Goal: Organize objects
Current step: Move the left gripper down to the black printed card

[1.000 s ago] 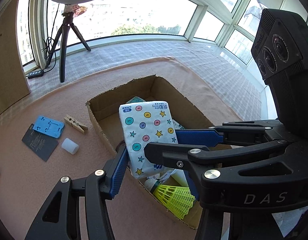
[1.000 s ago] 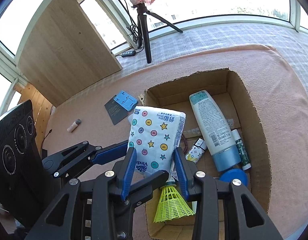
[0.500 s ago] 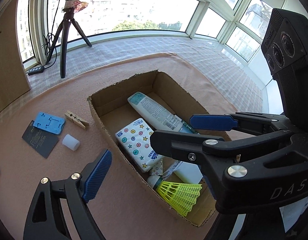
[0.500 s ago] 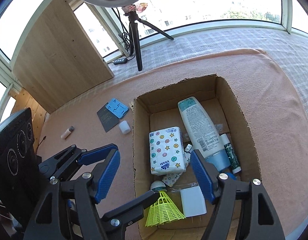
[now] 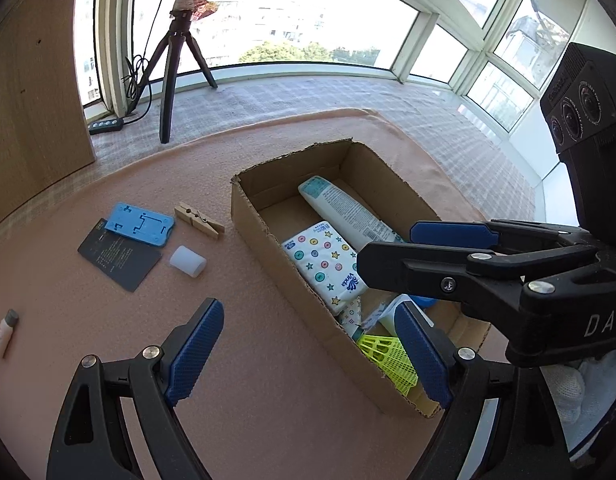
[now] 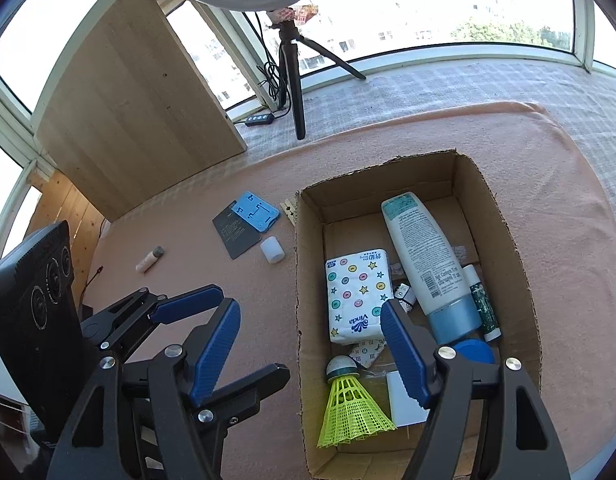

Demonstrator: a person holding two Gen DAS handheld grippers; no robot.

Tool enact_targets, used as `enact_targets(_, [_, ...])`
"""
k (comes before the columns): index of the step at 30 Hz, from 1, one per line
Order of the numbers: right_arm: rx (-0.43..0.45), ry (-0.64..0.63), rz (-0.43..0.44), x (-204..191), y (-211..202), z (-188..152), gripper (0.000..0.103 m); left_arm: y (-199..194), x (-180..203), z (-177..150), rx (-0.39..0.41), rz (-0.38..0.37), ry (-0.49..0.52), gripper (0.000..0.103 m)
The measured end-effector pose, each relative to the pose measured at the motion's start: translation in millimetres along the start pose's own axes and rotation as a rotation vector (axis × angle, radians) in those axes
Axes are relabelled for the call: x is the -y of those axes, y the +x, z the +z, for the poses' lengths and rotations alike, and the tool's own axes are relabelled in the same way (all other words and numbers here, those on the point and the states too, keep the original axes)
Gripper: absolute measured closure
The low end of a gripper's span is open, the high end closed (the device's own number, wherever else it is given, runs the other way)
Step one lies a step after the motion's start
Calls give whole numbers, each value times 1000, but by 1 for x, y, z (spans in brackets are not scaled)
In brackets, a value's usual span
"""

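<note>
An open cardboard box (image 5: 252,216) (image 6: 308,280) stands on the pink blanket. In it lie a star-patterned tissue pack (image 5: 324,266) (image 6: 358,294), a white lotion bottle (image 5: 340,210) (image 6: 424,260), a yellow shuttlecock (image 5: 388,358) (image 6: 350,406), a blue lid (image 6: 474,352) and a green-white tube (image 6: 480,300). My left gripper (image 5: 308,354) is open and empty above the box's near left wall. My right gripper (image 6: 310,354) is open and empty over the box's left wall.
Left of the box lie a blue phone stand (image 5: 142,224) (image 6: 254,212), a dark card (image 5: 118,256), a wooden clothespin (image 5: 198,220), a white cylinder (image 5: 188,261) (image 6: 272,250) and a small tube (image 5: 4,332) (image 6: 149,259). A tripod (image 5: 176,68) and wooden board (image 6: 136,108) stand behind.
Both grippers held the tissue pack over the box a second ago. They opened, the pack dropped into the box, and both have pulled back and up.
</note>
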State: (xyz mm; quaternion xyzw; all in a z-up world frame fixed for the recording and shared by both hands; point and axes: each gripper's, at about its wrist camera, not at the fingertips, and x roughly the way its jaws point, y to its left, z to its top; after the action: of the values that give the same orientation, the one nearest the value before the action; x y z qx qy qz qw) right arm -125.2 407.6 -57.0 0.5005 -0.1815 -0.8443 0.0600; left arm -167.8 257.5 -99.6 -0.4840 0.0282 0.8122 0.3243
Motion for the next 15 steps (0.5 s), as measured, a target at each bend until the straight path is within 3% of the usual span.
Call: enact_targets(15, [3, -21, 52, -27, -1, -6, 34, -33, -90, -22, 15, 115, -143, 14])
